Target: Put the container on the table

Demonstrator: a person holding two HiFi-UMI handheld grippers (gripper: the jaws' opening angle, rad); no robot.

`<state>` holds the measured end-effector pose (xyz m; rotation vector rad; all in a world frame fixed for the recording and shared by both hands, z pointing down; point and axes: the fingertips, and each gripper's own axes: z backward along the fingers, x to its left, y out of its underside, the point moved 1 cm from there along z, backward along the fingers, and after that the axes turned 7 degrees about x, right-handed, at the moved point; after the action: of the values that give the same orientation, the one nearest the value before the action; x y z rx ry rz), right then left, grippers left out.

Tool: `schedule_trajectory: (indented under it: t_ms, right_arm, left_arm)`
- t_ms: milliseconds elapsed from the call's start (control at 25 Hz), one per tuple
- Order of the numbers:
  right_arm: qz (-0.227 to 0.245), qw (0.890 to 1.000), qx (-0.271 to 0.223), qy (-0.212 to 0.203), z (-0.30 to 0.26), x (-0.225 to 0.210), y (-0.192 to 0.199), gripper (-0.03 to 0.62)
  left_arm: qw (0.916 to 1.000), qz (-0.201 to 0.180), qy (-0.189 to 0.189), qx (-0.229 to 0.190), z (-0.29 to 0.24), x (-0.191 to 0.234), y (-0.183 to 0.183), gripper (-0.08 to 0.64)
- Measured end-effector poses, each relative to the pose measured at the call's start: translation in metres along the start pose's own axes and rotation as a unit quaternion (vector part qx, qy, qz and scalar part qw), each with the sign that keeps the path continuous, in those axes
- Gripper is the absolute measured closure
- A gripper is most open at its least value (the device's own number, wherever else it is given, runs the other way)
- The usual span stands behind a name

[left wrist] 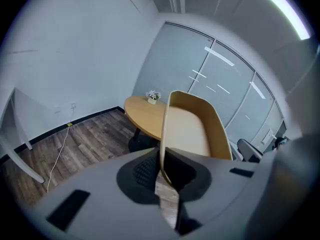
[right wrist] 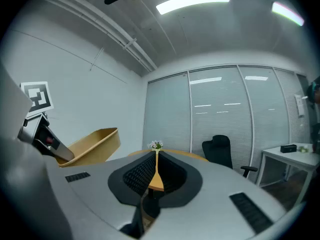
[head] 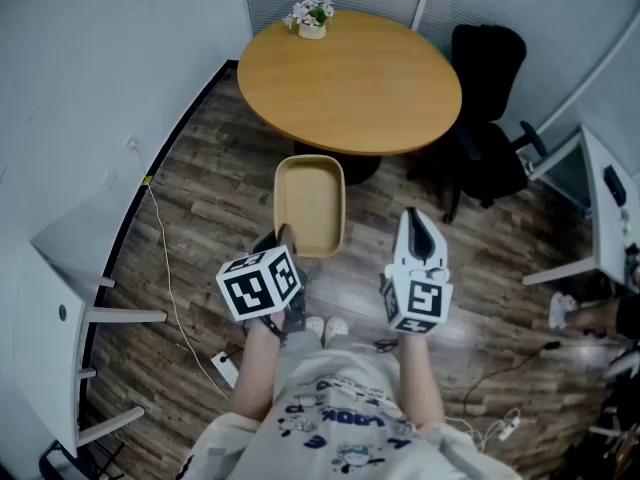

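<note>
Room: wood-plank floor point(head: 210, 183), glazed partition point(right wrist: 225, 109).
Worktop point(head: 350, 83) — one, round, wooden, carrying one flower pot point(head: 311, 18) at its far edge.
Office chair point(head: 488, 108): one, black, beside the worktop.
Container point(head: 310, 203) — one, tan, in the air over the floor, just short of the worktop.
Left hand-held gripper point(head: 283, 236): clamped on the container's near rim.
Right hand-held gripper point(head: 415, 223): jaws together, empty.
</note>
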<state>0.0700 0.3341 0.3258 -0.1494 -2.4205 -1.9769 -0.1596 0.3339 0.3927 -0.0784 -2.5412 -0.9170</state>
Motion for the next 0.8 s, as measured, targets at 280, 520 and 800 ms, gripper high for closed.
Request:
schedule_trajectory:
  t_ms: [280,520,800]
  right_arm:
    - [-0.008,1.0,0.001,-0.006,-0.008,-0.008,0.003,0.577]
    - [-0.019,1.0,0.007,-0.016,-0.017,-0.016,0.01,0.577]
    - [-0.006,0.999,0.012,-0.032,-0.029,-0.031,0.016,0.577]
  left_arm:
    - [1.0,-0.004,0.0,0.003,-0.01,-0.012,-0.002,0.54]
    - [1.0,-0.001,-0.007,0.004,-0.022,-0.019,0.001,0.54]
    - [0.9998,0.006,-0.015,0.008,-0.037,-0.028,0.008,0.54]
